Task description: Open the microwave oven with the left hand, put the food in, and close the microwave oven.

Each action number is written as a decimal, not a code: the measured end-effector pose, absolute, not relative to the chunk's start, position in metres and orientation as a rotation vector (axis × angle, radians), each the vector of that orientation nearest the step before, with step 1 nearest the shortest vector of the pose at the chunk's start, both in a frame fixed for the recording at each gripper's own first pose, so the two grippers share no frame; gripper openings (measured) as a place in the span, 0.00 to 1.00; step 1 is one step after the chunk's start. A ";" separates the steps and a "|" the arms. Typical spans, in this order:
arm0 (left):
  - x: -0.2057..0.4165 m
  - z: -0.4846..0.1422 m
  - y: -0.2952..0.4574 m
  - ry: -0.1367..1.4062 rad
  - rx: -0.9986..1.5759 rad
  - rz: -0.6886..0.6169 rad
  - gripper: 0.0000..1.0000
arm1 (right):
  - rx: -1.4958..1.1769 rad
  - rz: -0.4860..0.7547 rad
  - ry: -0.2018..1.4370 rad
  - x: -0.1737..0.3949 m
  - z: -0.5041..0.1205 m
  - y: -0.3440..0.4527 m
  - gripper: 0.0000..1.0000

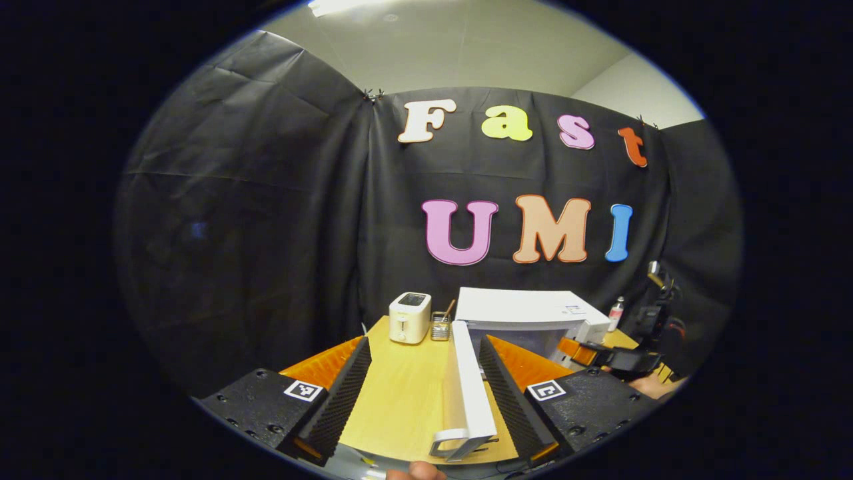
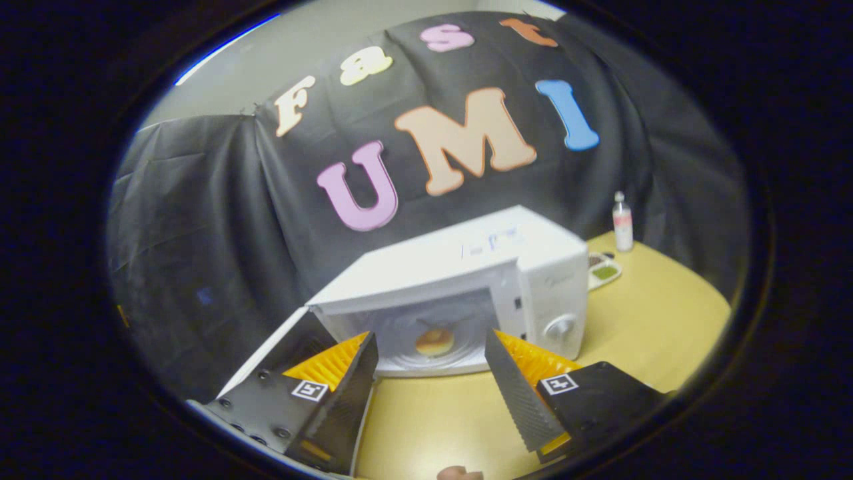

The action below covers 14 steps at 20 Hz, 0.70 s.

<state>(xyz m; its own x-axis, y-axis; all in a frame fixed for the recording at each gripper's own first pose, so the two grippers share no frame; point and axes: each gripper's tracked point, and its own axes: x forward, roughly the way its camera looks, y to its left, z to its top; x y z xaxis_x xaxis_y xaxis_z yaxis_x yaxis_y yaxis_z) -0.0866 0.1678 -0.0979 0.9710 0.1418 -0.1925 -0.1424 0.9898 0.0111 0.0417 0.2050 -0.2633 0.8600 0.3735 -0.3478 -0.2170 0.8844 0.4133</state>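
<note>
The microwave (image 1: 526, 320) cavity is hidden behind its open door (image 1: 470, 383) in the left gripper view, and the bottle (image 1: 616, 313) beyond is too small to make out. In the right gripper view, the door (image 2: 280, 353) is partly covered by a finger, and the tray (image 2: 603, 270) contents blur together.
</note>
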 end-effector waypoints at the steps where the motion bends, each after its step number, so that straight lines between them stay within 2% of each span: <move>1: -0.084 -0.102 0.166 0.201 -0.010 0.127 0.96 | 0.344 0.313 0.413 0.037 -0.247 0.181 0.99; 3: -0.081 -0.116 0.162 0.238 -0.047 0.111 0.94 | 0.347 0.293 0.363 0.033 -0.209 0.141 0.99; 4: -0.079 -0.123 0.162 0.258 -0.081 0.112 0.96 | 0.356 0.283 0.349 0.028 -0.193 0.121 0.91; 10: -0.092 -0.187 0.211 0.402 -0.164 0.244 0.94 | 0.273 0.209 0.244 0.002 -0.132 0.026 0.90; 11: -0.098 -0.205 0.228 0.441 -0.130 0.295 0.85 | 0.259 0.206 0.232 -0.001 -0.126 0.017 0.90; 12: -0.105 -0.229 0.246 0.498 -0.097 0.352 0.72 | 0.244 0.204 0.225 -0.004 -0.120 0.009 0.90; 14: -0.121 -0.274 0.243 0.621 -0.198 0.394 0.26 | 0.202 0.195 0.215 -0.007 -0.116 -0.007 0.90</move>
<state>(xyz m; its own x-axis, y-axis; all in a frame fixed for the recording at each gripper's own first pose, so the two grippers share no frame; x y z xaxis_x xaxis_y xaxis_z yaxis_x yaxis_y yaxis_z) -0.1212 0.2426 -0.2738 0.7424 0.2987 -0.5997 -0.4157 0.9073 -0.0628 -0.0068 -0.0069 -0.1158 0.9583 0.2121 -0.1914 -0.1691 0.9611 0.2186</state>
